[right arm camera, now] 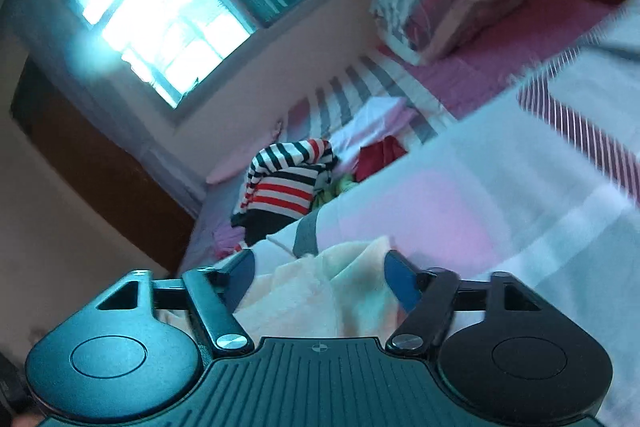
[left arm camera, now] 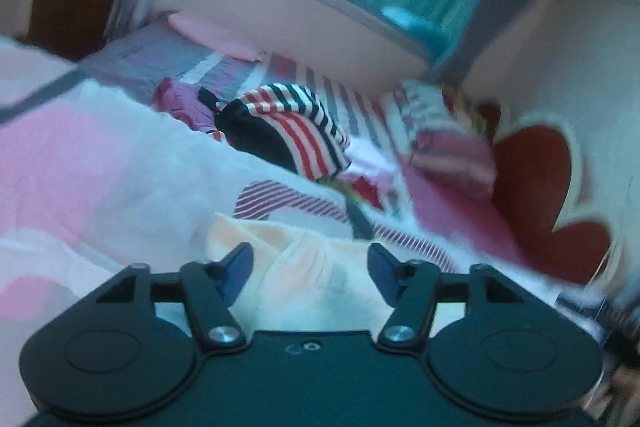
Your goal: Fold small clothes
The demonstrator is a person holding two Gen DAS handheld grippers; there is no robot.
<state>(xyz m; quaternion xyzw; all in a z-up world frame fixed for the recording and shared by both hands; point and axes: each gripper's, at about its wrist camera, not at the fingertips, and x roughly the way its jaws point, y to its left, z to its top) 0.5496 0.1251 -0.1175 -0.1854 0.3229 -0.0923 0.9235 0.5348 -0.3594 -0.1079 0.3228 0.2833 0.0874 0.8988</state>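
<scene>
— Both claws, left gripper [left arm camera: 310,273] and right gripper [right arm camera: 320,279], stood open, the cream garment [left arm camera: 320,267] lying loose between their pads on the bedspread [left arm camera: 100,167].

— Soft, light, floppy, I judged; best pinched at a corner or hem.

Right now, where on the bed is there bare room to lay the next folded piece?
Free: the pink-and-white blanket between the cream cloth and the striped shirt. Also the striped sheet between shirt and pillow. Crowded: the heap around the shirt, with purple and red clothes.
</scene>
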